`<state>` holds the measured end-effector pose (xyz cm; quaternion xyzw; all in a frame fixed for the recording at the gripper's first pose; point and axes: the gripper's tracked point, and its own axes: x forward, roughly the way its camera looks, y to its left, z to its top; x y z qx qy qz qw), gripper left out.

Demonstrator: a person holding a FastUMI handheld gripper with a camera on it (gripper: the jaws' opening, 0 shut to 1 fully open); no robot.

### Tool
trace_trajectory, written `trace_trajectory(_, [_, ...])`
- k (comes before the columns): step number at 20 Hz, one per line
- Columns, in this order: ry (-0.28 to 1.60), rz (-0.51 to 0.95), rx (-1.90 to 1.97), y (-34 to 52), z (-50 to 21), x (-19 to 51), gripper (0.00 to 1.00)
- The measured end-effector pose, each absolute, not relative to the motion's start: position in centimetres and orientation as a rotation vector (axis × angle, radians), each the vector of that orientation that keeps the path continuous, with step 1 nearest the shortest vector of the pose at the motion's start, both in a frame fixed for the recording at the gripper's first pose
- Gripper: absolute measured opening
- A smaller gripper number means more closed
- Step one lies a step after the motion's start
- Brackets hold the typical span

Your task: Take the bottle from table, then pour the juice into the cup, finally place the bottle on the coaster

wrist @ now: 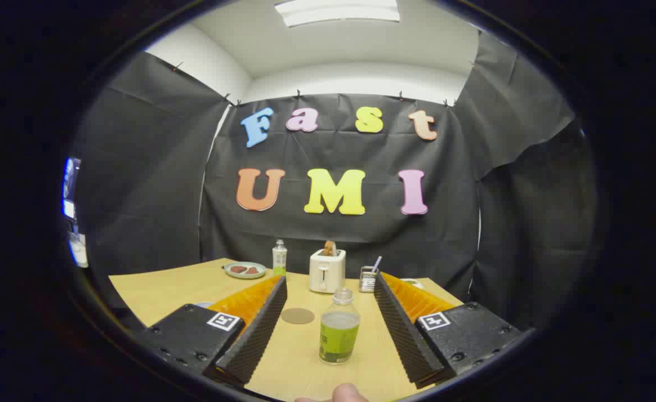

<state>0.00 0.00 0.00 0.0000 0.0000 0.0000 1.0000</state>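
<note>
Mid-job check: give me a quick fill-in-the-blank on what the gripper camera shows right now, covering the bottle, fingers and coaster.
1. The gripper has its fingers ____, with the bottle standing between them, touched by neither.
2. The bottle's label is ____ in colour.
3. The round brown coaster lies flat on the table beside the bottle, with ____ on it.
4. Beyond the bottle stands a white toaster with a slice of ____ sticking out.

Missing words: open; green; nothing; bread
</note>
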Motion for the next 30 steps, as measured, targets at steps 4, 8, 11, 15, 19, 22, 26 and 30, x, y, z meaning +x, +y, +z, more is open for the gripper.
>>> trace_trajectory(4, [0.008,-0.003,0.010,-0.3,-0.2,0.2,1.00])
trace_trajectory(8, [0.012,-0.002,0.014,-0.3,-0.5,0.4,1.00])
trace_trajectory(11, [0.020,0.000,0.014,-0.3,-0.6,0.4,1.00])
trace_trajectory(15, [0.025,0.002,0.017,-0.3,-0.6,0.5,1.00])
trace_trajectory(19, [0.032,0.003,0.013,-0.2,-0.7,0.5,1.00])
trace_trajectory(22, [0.041,0.001,0.019,-0.5,-1.1,0.5,1.00])
trace_trajectory(26, [0.063,0.001,0.003,-0.8,-1.9,0.9,1.00])
trace_trajectory(30, [0.079,0.008,-0.005,-1.5,-2.8,0.9,1.00])
